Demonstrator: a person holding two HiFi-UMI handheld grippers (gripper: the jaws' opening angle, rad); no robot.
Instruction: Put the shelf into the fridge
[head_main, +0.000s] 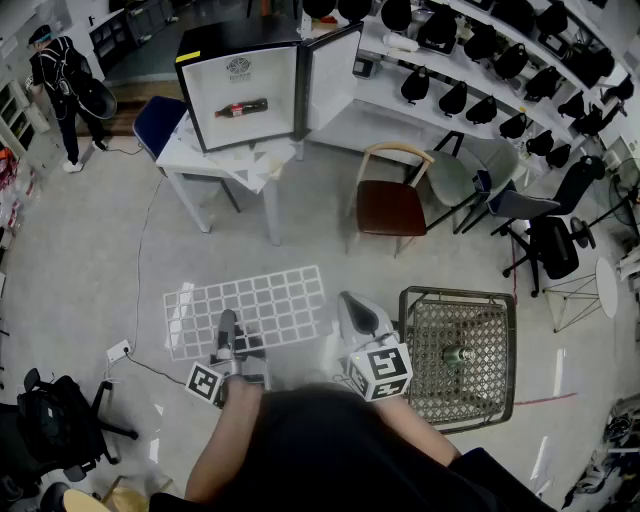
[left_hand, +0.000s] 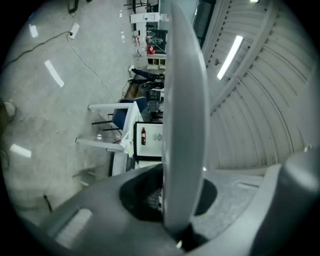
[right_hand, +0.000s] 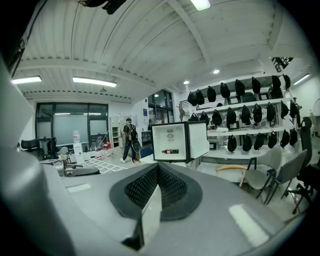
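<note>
A white wire shelf hangs flat above the floor in front of me, held at its near edge. My left gripper is shut on that edge near the middle. My right gripper is shut on the shelf's right end. In the left gripper view the shelf runs edge-on as a grey band between the jaws. In the right gripper view its white edge sits between the black pads. The small black fridge stands open on a white table ahead. A dark bottle lies inside it.
The fridge door swings open to the right. A wooden chair stands right of the table, a blue chair behind it. A wire basket with a bottle sits at my right. A person stands far left. A cable crosses the floor.
</note>
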